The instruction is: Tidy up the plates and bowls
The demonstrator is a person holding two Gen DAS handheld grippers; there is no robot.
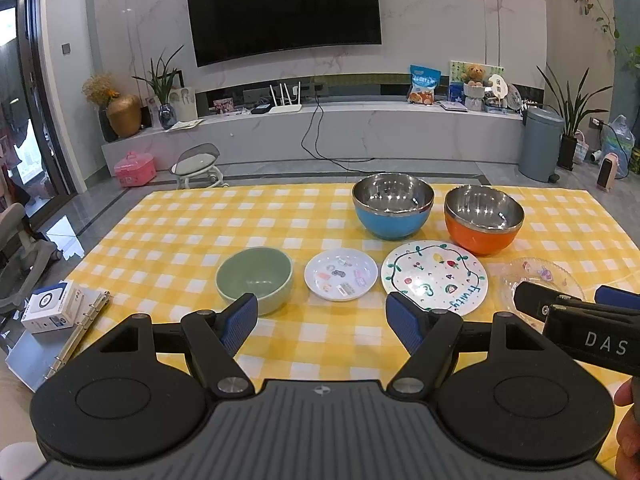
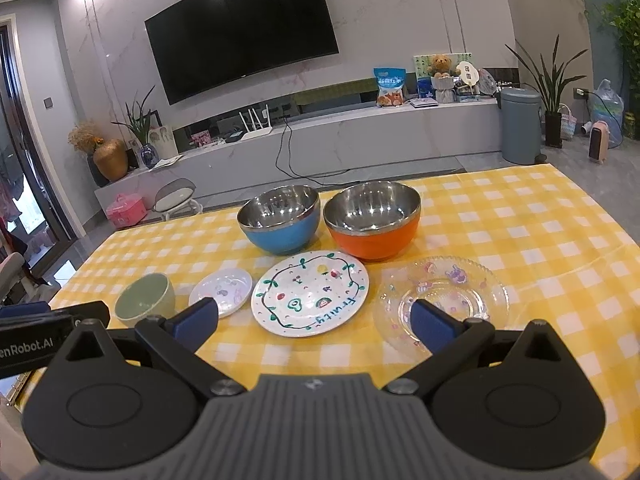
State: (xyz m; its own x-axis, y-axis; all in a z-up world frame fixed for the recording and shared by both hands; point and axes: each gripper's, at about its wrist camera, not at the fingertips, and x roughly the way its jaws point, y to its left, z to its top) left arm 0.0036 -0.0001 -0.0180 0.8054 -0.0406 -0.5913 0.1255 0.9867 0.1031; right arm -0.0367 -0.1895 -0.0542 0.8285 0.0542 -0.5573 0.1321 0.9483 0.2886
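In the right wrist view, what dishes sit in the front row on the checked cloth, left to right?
Green bowl → small white plate → "Fruity" plate → clear glass plate.

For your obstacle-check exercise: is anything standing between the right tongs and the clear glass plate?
Nothing visible does. The right tongs are open, with the clear glass plate directly ahead on the yellow checked tablecloth.

Table, yellow-and-white checked cloth (image 2: pixel 520 216). Front row, apart: green bowl (image 2: pixel 145 299), small white plate (image 2: pixel 221 291), "Fruity" plate (image 2: pixel 310 293), clear glass plate (image 2: pixel 442 300). Rear row, side by side: blue bowl (image 2: pixel 280 219), orange bowl (image 2: pixel 373 220).
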